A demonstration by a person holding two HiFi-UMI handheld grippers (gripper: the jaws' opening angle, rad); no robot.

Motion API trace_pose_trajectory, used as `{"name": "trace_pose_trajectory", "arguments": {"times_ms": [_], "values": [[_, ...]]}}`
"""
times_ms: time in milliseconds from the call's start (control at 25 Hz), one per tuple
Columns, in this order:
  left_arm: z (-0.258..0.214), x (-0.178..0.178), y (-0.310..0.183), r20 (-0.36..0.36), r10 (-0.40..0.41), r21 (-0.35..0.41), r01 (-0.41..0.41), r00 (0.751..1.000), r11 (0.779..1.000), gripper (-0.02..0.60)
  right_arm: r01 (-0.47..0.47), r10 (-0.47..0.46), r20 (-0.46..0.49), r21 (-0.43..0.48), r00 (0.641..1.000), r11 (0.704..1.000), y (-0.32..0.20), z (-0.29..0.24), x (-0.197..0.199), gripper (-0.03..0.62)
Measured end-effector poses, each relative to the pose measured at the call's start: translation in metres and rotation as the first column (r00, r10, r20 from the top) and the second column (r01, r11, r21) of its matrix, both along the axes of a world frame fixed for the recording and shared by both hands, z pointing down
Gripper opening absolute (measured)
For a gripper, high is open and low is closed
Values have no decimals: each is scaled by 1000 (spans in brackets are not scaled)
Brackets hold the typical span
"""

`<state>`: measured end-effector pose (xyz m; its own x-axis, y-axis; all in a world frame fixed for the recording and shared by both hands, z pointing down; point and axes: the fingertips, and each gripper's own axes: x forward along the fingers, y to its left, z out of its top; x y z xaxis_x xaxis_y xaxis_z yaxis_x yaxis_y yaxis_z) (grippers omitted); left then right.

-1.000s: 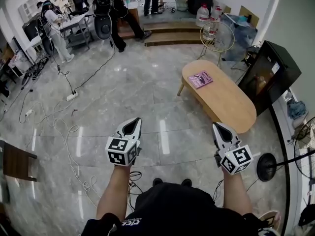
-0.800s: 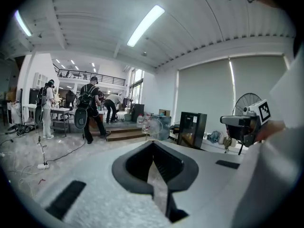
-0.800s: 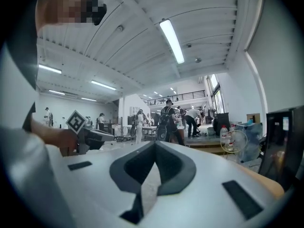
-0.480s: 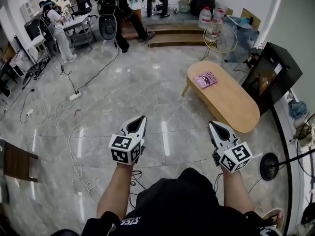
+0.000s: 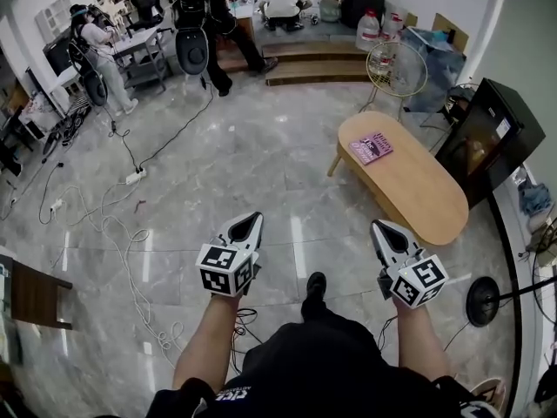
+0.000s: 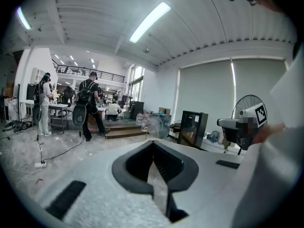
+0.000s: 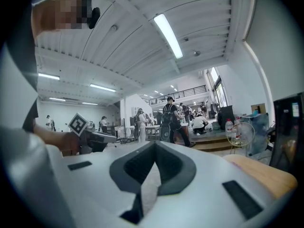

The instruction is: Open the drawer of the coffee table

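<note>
The person is holding the left gripper [image 5: 251,221] out in front of the body, low over the glossy grey marble floor [image 5: 261,155], and its white fingers [image 6: 142,167] are pressing together with nothing between them. The right gripper [image 5: 384,228] is hanging level beside it, well apart to the right, and its fingers [image 7: 164,167] are likewise lying tight against each other, gripping nothing. Each gripper is carrying its cube of square black-and-white markers at the near end, just above the person's forearm.

The oval light wooden coffee table [image 5: 409,185] is standing on slim legs to the far right of the right gripper, well apart from both tools; in the right gripper view its top is showing at the right edge. Its drawer cannot be made out from here. A pink magazine [image 5: 371,147] is lying on the far end of the tabletop. A black cabinet [image 5: 483,138] is standing just right of the table, and a round pale wire chair [image 5: 396,68] is sitting beyond its far end. A black floor fan [image 5: 481,299] is standing at the near right. White cables and a power strip [image 5: 133,177] are trailing across the floor on the left, and several people are working at the far side of the room.
</note>
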<state>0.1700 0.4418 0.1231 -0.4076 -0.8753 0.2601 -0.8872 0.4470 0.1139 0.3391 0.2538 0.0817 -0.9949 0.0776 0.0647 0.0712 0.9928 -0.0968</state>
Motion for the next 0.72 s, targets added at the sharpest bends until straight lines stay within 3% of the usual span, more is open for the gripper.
{"name": "trace_pose_trajectory", "arguments": {"times_ms": [360, 560, 720], "values": [[27, -82, -78, -49, 12, -57, -15, 999, 998, 9, -9, 4, -61, -74, 998, 997, -74, 39, -91, 3], [26, -126, -127, -39, 23, -78, -26, 999, 997, 9, 33, -39, -70, -85, 997, 996, -103, 48, -149, 3], [16, -145, -166, -32, 31, -83, -34, 999, 996, 9, 61, -68, -65, -110, 996, 992, -128, 46, -173, 3]]}}
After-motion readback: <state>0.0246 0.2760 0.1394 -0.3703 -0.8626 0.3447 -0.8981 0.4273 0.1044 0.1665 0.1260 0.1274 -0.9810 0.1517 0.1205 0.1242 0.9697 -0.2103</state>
